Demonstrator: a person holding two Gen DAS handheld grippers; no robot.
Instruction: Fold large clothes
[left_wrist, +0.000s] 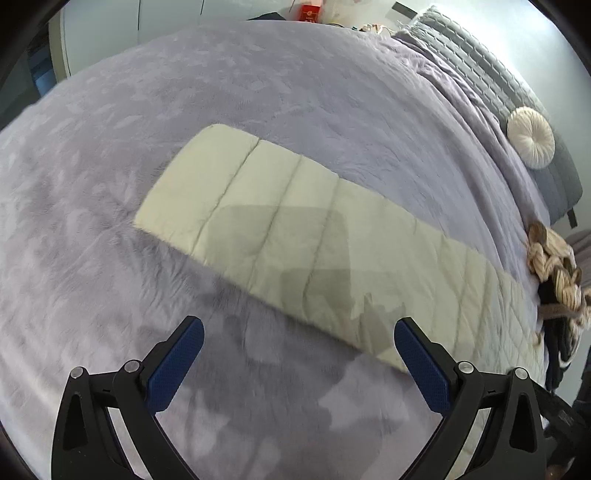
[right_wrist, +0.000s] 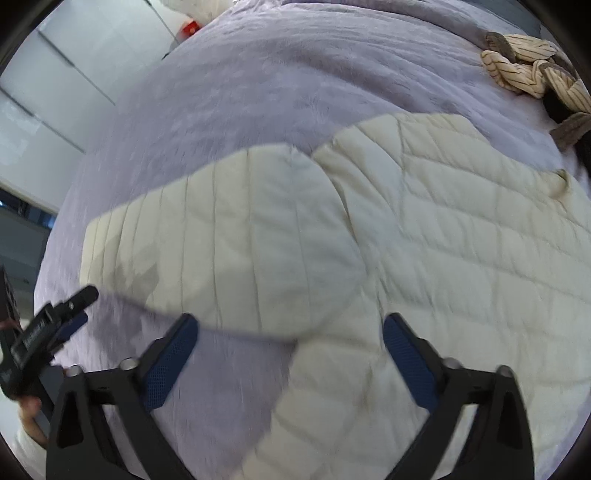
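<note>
We judge the cream quilted jacket (right_wrist: 424, 236) on the bed (left_wrist: 258, 92) soft, puffy, slippery; pinch the sleeve's (left_wrist: 258, 206) cuff. Left gripper (left_wrist: 299, 350) and right gripper (right_wrist: 290, 347) gape wide, empty.

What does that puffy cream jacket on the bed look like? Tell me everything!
The cream jacket is puffy and quilted, stitched in straight bands along its sleeve and in diamonds on its body. It looks soft and padded. It lies flat on the fuzzy lilac blanket, one sleeve stretched straight out to the side. Shadows fall across it. Nothing grips it, and no fingers touch it.
</note>
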